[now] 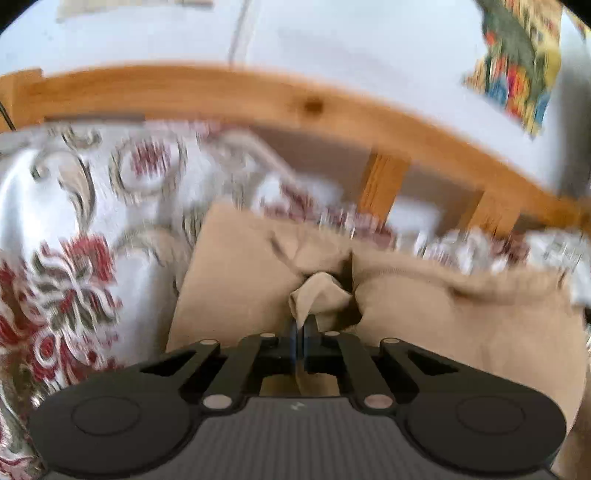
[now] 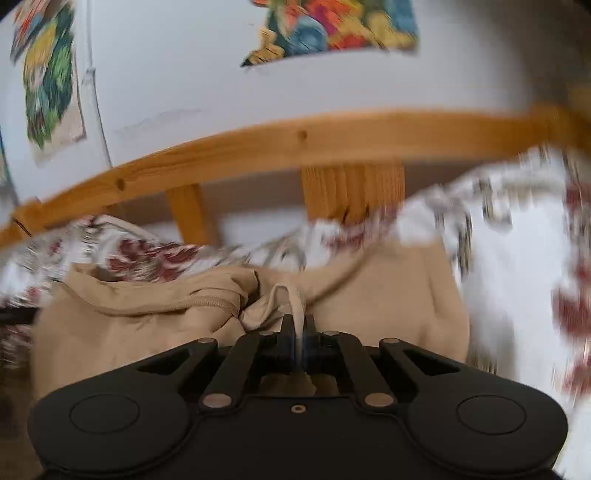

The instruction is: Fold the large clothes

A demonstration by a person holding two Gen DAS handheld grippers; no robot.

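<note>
Pinching a bunched fold of tan cloth, the left gripper (image 1: 303, 325) has its black fingers drawn together with the fabric caught between them. Cloth peaks up just ahead of the tips in a small crumpled ridge. Motion blur softens most of both views.

Right gripper (image 2: 298, 323): fingers likewise pressed together on a narrow pleat of the same tan garment (image 2: 388, 295), fabric rising between the tips.

Garment in the left wrist view (image 1: 229, 288): spreads to both sides of the gripper, a flat panel to the left, a rumpled mass to the right. In the right wrist view a zipper line (image 2: 207, 302) runs across the folds left of the gripper; a smoother panel lies to the right.

Under the garment: floral bedspread (image 1: 74, 206), white with red and grey-green swirls, showing on the left and beyond the cloth's far edge. Right wrist view shows it (image 2: 517, 258) on the right and along the far side.

Beyond: wooden bed rail (image 1: 221, 92) curving across the frame, upright slats (image 2: 351, 192) below it. White wall (image 2: 184, 74) behind, with bright multicoloured pictures (image 2: 332, 26) hanging on it.

No containers in sight.
</note>
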